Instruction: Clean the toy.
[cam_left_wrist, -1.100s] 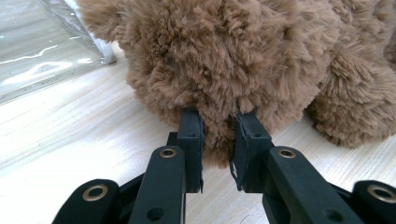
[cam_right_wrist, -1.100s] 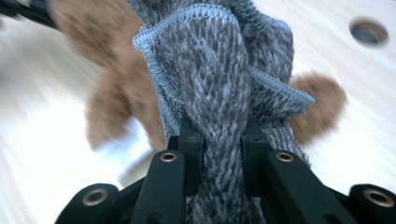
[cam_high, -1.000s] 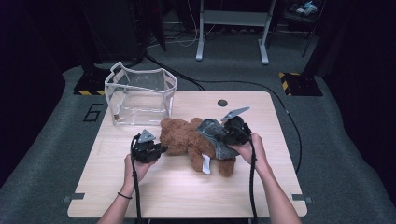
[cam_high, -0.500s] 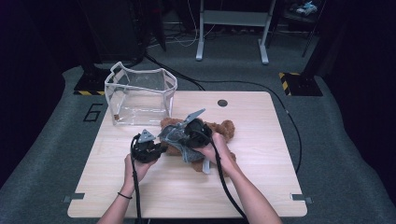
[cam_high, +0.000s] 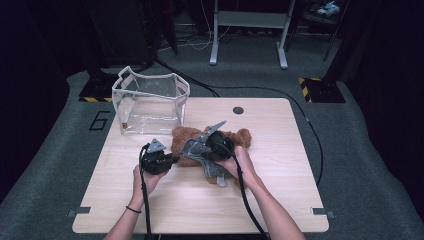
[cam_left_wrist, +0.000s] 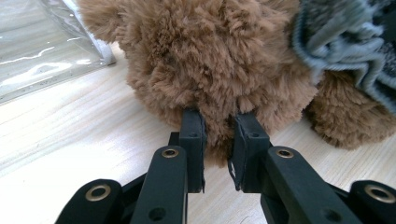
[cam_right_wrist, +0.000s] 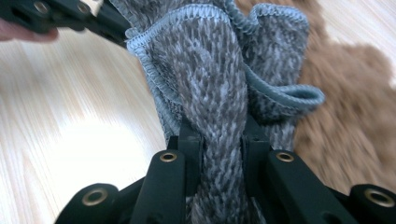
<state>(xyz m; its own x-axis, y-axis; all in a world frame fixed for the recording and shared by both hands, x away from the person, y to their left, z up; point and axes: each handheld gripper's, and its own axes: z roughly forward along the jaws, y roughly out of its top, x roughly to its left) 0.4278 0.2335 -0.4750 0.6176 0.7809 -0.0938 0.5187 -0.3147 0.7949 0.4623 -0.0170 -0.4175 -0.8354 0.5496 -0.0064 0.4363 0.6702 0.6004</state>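
A brown plush bear (cam_high: 186, 142) lies in the middle of the wooden table (cam_high: 290, 190), partly under a grey knit garment (cam_high: 212, 170). My left gripper (cam_high: 171, 159) sits at the bear's left end. In the left gripper view its jaws pinch a tuft of the bear's fur (cam_left_wrist: 210, 60), and the left gripper (cam_left_wrist: 218, 137) is shut on it. My right gripper (cam_high: 202, 149) is over the bear's middle. In the right gripper view the right gripper (cam_right_wrist: 219, 140) is shut on a bunched fold of the grey garment (cam_right_wrist: 219, 79), with the bear (cam_right_wrist: 350, 107) behind it.
A clear plastic bag (cam_high: 150, 102) stands open at the table's back left, just behind the bear; its wall (cam_left_wrist: 42, 51) also appears in the left gripper view. A dark round grommet (cam_high: 238, 110) sits near the far edge. Cables trail from both grippers toward the front.
My right gripper has carried the grey garment leftward and slightly down, from the bear's right side to its middle, close to the left gripper. The left hand has stayed put.
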